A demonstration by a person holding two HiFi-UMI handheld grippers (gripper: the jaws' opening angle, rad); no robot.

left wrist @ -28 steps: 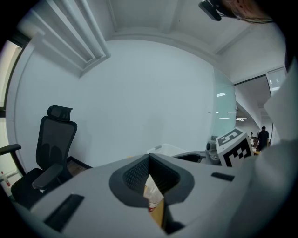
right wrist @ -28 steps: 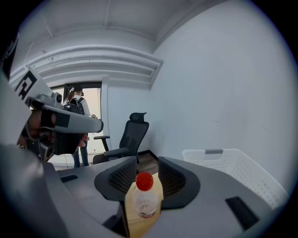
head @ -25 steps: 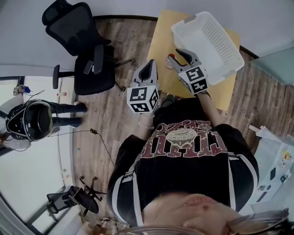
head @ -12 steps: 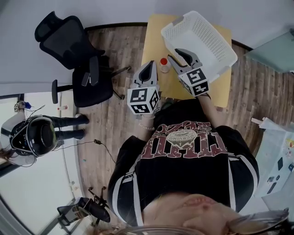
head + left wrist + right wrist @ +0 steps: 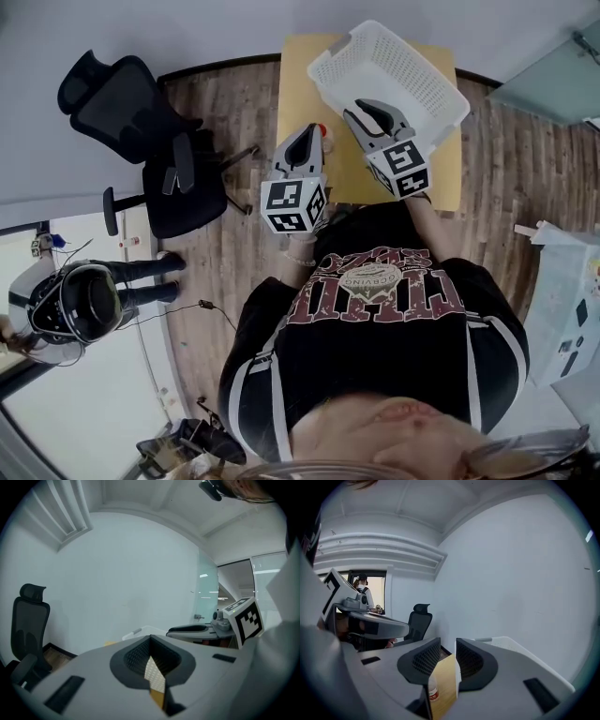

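Observation:
A small clear bottle with a red cap (image 5: 322, 132) stands on the yellow table (image 5: 298, 70), just right of my left gripper's tip. The left gripper (image 5: 307, 133) hangs over the table's near left edge, its jaws shut and empty (image 5: 150, 641). My right gripper (image 5: 371, 109) is open and empty above the near rim of the white mesh basket (image 5: 330, 62). In the right gripper view the bottle (image 5: 433, 693) shows low in the gap of the right gripper (image 5: 448, 648), below and apart from the jaws. The basket (image 5: 511, 644) lies to its right.
A black office chair (image 5: 141, 122) stands on the wood floor left of the table. A person (image 5: 84, 302) stands at the far lower left. White walls close off the far side, glass partitions (image 5: 553, 80) the right. The basket's edge (image 5: 138, 632) shows beyond the left jaws.
Both grippers have moved forward over the table. The right one now reaches over the basket's rim, and the bottle has dropped from between its jaws to low at the left.

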